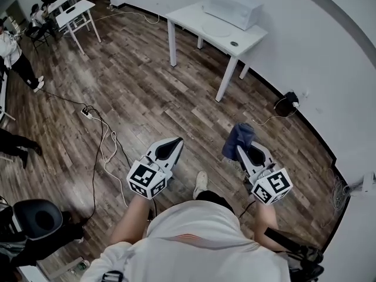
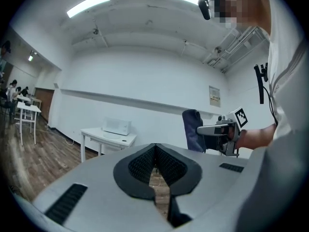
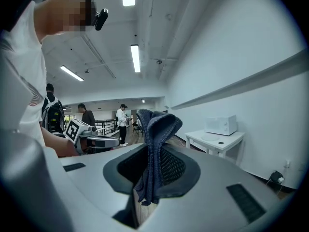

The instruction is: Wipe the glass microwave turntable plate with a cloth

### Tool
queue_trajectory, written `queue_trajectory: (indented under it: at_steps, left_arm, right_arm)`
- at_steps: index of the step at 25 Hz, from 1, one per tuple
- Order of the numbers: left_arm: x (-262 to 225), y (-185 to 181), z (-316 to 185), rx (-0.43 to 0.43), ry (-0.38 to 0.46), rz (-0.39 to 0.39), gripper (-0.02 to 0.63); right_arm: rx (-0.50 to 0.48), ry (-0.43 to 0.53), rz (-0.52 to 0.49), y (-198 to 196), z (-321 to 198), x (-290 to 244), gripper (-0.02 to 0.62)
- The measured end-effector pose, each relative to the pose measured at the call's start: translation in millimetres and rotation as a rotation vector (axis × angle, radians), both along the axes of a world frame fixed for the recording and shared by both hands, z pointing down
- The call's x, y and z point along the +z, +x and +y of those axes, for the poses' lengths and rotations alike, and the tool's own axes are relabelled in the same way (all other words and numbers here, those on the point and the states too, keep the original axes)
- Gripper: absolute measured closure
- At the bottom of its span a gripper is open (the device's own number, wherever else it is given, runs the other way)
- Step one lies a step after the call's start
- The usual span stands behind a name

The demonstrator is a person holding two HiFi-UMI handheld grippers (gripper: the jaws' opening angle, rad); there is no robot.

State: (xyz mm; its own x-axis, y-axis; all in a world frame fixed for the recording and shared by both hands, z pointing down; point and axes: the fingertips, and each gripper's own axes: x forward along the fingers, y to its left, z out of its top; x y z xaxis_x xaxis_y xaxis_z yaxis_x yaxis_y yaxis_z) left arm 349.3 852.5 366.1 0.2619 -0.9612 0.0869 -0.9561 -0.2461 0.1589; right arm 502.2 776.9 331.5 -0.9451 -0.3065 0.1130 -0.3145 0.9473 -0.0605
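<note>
The glass turntable plate (image 1: 216,28) lies flat on a white table (image 1: 194,13) far ahead, in front of a white microwave (image 1: 232,7). I am several steps from it, both grippers at waist height over the wood floor. My right gripper (image 1: 242,147) is shut on a dark blue cloth (image 1: 238,137), which sticks up between the jaws (image 3: 155,129). My left gripper (image 1: 174,143) is shut with nothing in it; its black pads (image 2: 145,163) meet at the tip. The left gripper view shows the microwave (image 2: 116,126) and the cloth (image 2: 192,129); the right gripper view shows the plate (image 3: 211,137).
A small dark object (image 1: 234,43) sits near the table's front corner. Cables and a power strip (image 1: 87,113) trail over the floor to my left. A black stool (image 1: 36,216) stands at the lower left. The white wall curves along the right, with a plug (image 1: 288,101) at its base. People stand far left.
</note>
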Motion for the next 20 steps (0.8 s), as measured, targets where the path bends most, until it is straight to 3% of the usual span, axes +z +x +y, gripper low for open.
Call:
queue_trajectory:
  at_steps: [13,20]
  left_arm:
    - [-14.0,4.3,-148.7,-0.011,-0.021,-0.054,0.595]
    - [-7.6,8.5,-183.4,-0.019,-0.045,-0.097,0.595]
  right_arm:
    - [-0.022,-0.030,-0.054,-2.5,-149.7,1.6,0.534]
    - [-0.064,-0.075,-0.063,-20.5,-195.6,13.3,0.534]
